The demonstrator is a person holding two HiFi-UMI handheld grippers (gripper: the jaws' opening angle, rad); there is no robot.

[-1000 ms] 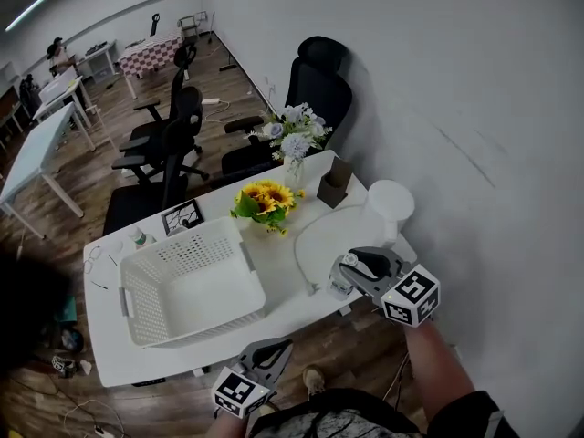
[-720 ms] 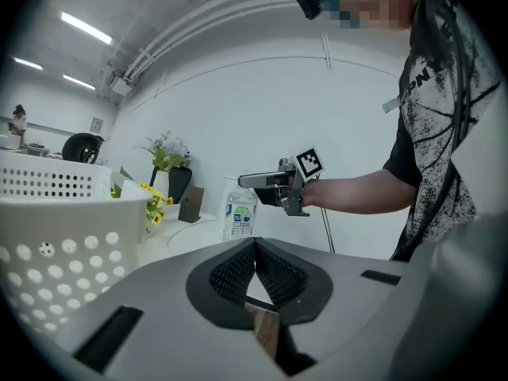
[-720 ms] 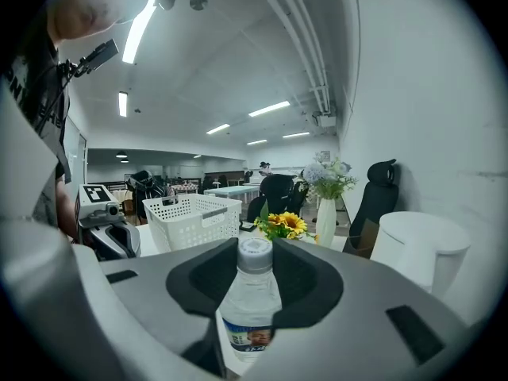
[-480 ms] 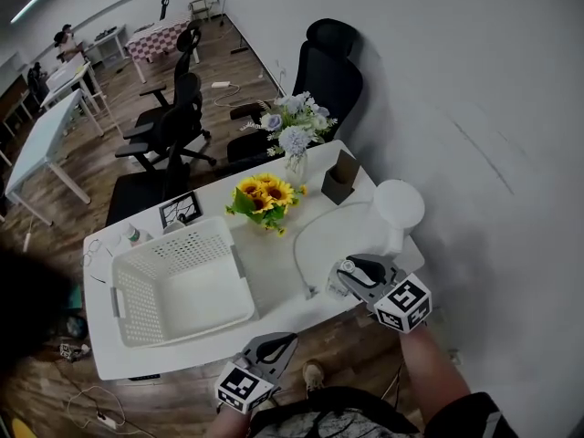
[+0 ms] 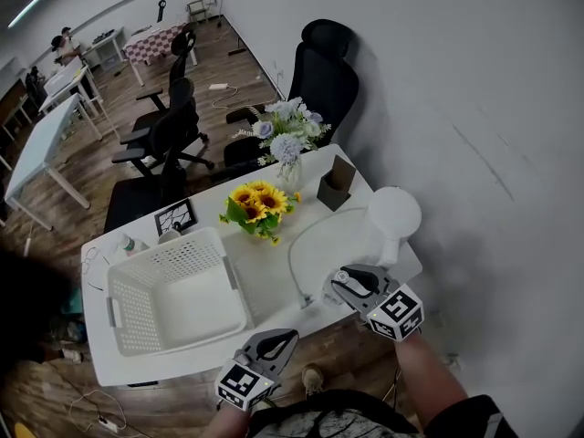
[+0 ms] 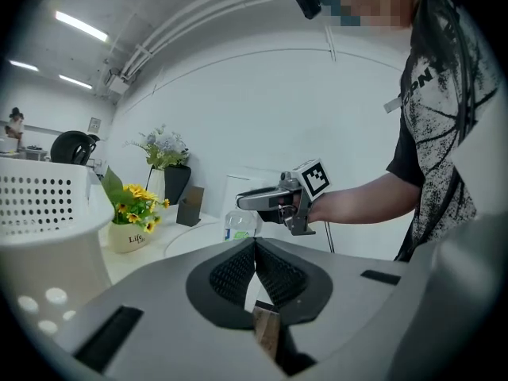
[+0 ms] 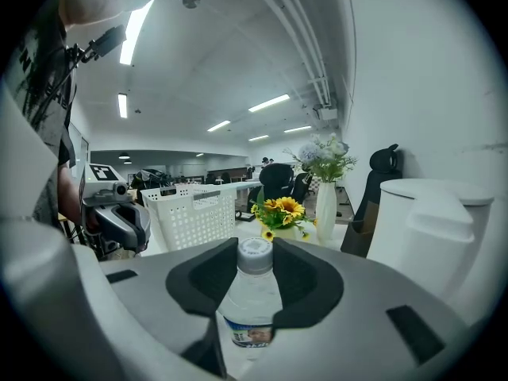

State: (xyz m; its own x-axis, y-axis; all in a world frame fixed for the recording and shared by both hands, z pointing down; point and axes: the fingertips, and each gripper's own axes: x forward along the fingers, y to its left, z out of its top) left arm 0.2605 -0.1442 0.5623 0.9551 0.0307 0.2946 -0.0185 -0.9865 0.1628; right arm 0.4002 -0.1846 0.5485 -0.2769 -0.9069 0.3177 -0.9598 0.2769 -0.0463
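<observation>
Over the white office desk (image 5: 265,267), right gripper (image 7: 254,264) fingers clasp 1 water bottle (image 7: 252,300) (left gripper (image 6: 254,252) fingers pressed together).

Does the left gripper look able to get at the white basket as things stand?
Probably yes. The left gripper, jaws together and empty, hangs at the table's front edge near the white basket, with nothing between them. The right gripper, shut on the bottle, is well aside.

Bottle (image 7: 254,292) base hidden behind right gripper (image 5: 342,286), label print unreadable
</observation>
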